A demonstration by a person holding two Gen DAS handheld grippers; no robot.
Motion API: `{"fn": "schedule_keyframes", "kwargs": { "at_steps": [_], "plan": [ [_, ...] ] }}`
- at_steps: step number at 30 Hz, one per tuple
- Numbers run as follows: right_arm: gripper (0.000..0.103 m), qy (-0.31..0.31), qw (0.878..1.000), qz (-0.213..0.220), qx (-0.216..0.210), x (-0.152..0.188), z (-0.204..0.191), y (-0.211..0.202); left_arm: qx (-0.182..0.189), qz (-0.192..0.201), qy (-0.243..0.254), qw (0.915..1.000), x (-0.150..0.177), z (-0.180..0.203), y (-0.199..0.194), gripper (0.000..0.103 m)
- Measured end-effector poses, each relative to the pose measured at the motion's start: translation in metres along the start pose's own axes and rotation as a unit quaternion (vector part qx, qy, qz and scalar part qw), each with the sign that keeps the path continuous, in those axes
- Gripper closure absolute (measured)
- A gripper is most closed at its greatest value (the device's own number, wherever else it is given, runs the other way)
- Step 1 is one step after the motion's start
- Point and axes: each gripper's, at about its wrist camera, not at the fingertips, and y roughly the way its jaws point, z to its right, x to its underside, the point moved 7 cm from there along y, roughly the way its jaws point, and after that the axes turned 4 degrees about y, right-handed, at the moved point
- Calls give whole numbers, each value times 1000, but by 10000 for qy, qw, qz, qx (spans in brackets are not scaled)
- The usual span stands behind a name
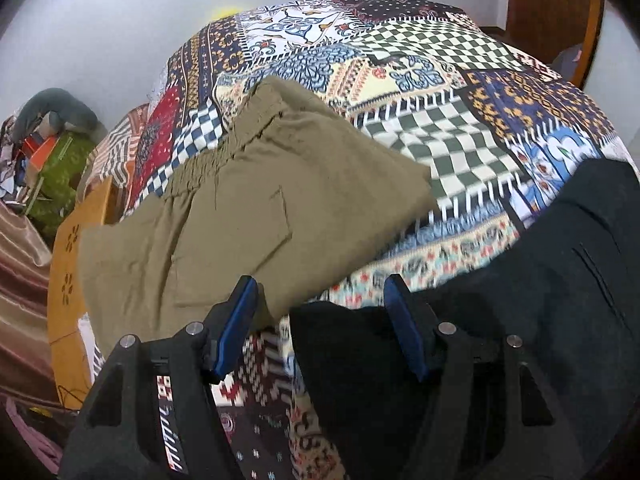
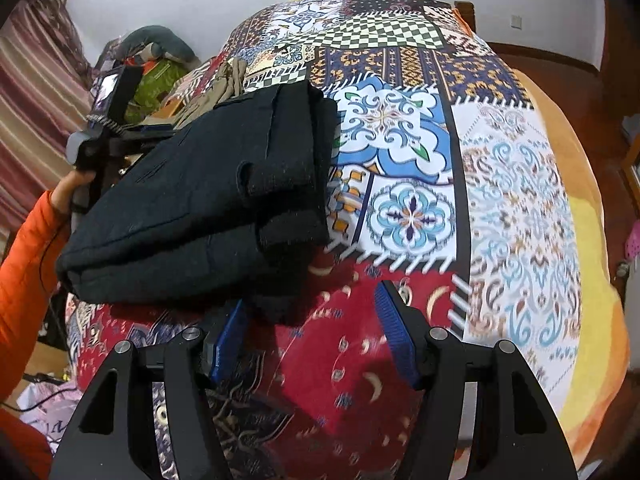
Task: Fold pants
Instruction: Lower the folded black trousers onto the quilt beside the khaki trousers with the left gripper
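Black pants (image 2: 200,208) lie folded into a thick bundle on the patchwork bedspread (image 2: 400,160); they also show in the left wrist view (image 1: 500,300) at the lower right. Folded khaki pants (image 1: 248,208) lie to their left near the bed's edge. My left gripper (image 1: 322,300) is open and empty, above the gap between the khaki and black pants. My right gripper (image 2: 310,312) is open and empty, just in front of the black bundle's near right corner. The left gripper's body (image 2: 100,136) shows beyond the black pants in the right wrist view.
A wooden bed frame (image 1: 68,264) runs along the bed's left side. A pile of clutter and a green bag (image 1: 60,160) sit by the wall at left. A striped curtain (image 2: 36,80) hangs at left. A wooden door (image 1: 548,12) stands at the far right.
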Motion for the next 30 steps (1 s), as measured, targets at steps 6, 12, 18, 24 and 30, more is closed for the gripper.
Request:
{"fn": "schedule_keyframes", "kwargs": {
  "at_steps": [6, 12, 18, 24, 30],
  "plan": [
    [44, -115, 9994, 84, 308, -33, 18, 12, 248, -23, -189, 9995, 43, -11, -22, 38],
    [44, -86, 9978, 342, 564, -62, 31, 6, 496, 25, -806, 9955, 89, -16, -51, 38],
    [44, 48, 9961, 560, 673, -63, 37, -17, 605, 42, -1073, 9924, 121, -4, -82, 38],
    [44, -41, 9955, 730, 605, -59, 22, -36, 925, 84, -1394, 9859, 140, 15, -103, 38],
    [44, -346, 9947, 897, 357, -59, -14, -48, 870, 152, -1385, 9864, 146, 23, -118, 38]
  ]
}}
